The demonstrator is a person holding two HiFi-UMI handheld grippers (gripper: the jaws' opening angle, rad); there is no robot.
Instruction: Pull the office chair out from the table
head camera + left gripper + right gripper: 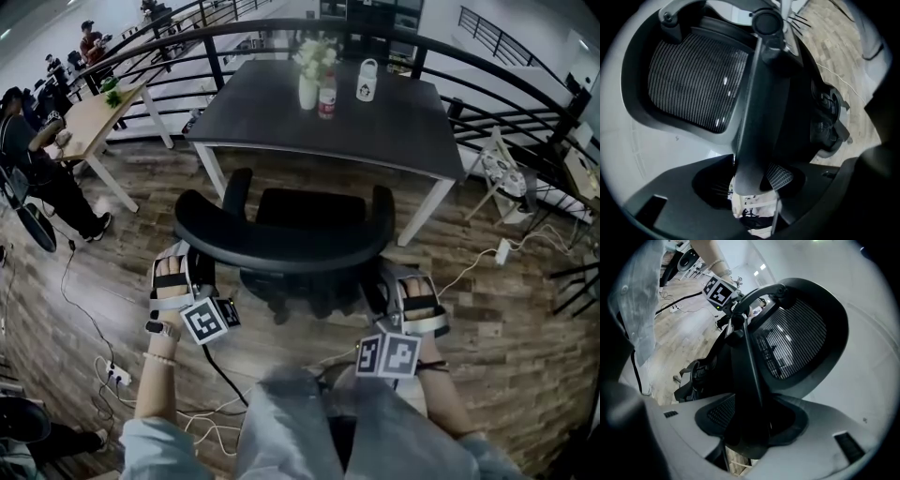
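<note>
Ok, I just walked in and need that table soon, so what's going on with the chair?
A person stands behind the office chair with a gripper in each hand, both at its backrest frame. The right gripper is shut on the frame. The left gripper has its jaws around the frame, but they look loose. The seat looks out from under the dark table and faces it.

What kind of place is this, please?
Probably an open-plan office: an office chair near a dark table, a curved railing behind it, and people at a wooden desk.
</note>
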